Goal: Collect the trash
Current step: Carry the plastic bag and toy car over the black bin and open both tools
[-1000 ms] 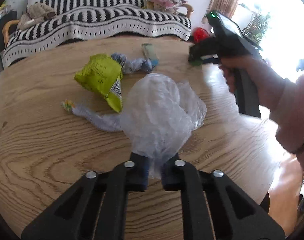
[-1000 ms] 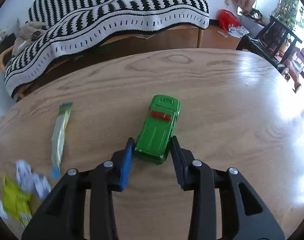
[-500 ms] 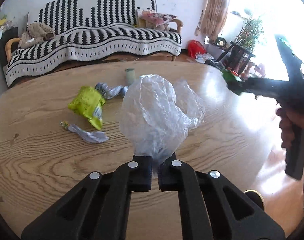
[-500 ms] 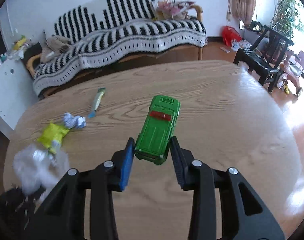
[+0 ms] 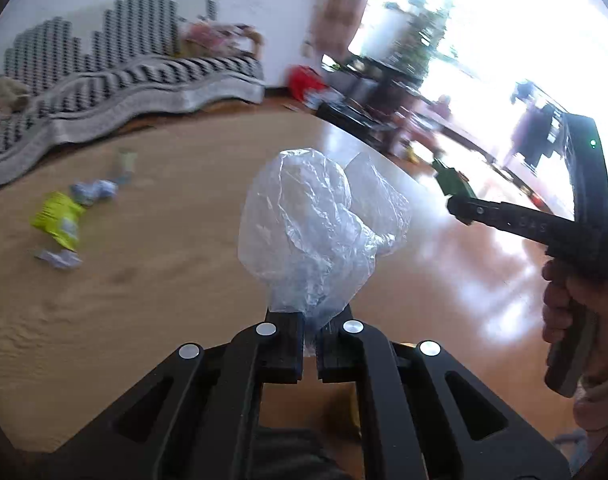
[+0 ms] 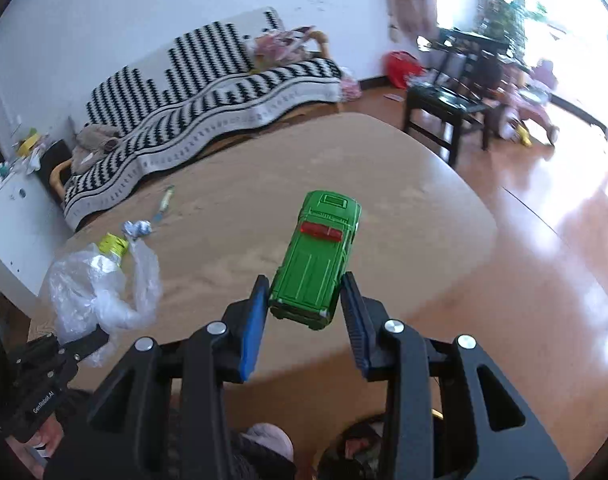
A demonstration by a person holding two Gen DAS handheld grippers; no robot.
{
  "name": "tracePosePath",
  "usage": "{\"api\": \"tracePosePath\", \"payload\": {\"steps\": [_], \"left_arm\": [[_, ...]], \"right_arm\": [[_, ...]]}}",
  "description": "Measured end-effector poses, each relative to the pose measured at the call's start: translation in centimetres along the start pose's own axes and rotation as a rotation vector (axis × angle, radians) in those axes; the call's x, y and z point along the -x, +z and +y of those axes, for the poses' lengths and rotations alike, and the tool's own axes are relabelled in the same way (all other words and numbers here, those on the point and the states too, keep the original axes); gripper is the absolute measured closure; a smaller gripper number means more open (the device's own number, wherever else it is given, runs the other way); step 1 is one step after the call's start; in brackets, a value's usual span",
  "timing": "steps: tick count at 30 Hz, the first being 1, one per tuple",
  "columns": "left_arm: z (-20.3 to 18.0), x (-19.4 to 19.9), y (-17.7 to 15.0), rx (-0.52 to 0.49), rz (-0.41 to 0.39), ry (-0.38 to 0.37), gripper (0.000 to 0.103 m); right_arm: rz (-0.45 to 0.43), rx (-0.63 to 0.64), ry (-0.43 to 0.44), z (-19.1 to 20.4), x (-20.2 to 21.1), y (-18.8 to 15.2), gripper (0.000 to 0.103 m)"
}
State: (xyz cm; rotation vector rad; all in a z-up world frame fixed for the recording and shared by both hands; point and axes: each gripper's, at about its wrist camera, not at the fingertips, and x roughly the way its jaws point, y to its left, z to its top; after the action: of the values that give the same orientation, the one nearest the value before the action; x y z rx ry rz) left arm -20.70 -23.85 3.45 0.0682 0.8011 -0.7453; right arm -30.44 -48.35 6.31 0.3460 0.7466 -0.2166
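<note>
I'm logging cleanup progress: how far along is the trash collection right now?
Nothing looks binned yet; no bin is in view. In hand: the left gripper is shut on the clear plastic bag, lifted off the table, and the right gripper holds the green toy car. Left on the table: the yellow-green wrapper, crumpled blue-white wrapper, a twisted one and a thin green packet.
</note>
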Motion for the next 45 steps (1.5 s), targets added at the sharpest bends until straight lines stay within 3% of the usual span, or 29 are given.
{"api": "tracePosePath", "payload": {"steps": [5, 10, 15, 17, 19, 24, 28, 45], "left_arm": [[-4.8, -3.3, -2.8, -0.031, 0.128, -0.097, 0.100], [-7.9, -7.1, -6.1, -0.017, 0.251, -0.128, 0.100], [-10.4, -11.3, -9.2, -0.008, 0.391, -0.157, 0.100], [-11.9, -12.8, -11.0, -0.084, 0.426, -0.184, 0.100], [-13.2, -14.1, -13.2, -0.190, 0.470, -0.162, 0.100], [-12.9, -15.7, -14.3, -0.184, 0.555, -0.173, 0.100], [-12.6, -16.7, -14.6, -0.163, 0.599, -0.164, 0.100], [-12.6, -16.8, -14.4, -0.188, 0.601, -0.192, 0.100]], "right_arm": [[0.011, 0.028, -0.104, -3.4, 3.5, -4.7, 0.066], [0.075, -0.008, -0.134, -6.0, 4.0, -9.5, 0.066], [0.192, -0.073, -0.147, -8.9, 2.0, -14.7, 0.066], [0.237, -0.104, -0.152, -10.0, 0.9, -16.8, 0.066], [0.286, -0.113, -0.161, -10.6, -0.7, -18.7, 0.066], [0.412, -0.242, -0.116, -12.9, -3.6, -23.3, 0.066], [0.418, -0.262, -0.110, -13.3, -3.6, -23.9, 0.066], [0.414, -0.317, -0.118, -14.9, -3.2, -22.5, 0.066]]}}
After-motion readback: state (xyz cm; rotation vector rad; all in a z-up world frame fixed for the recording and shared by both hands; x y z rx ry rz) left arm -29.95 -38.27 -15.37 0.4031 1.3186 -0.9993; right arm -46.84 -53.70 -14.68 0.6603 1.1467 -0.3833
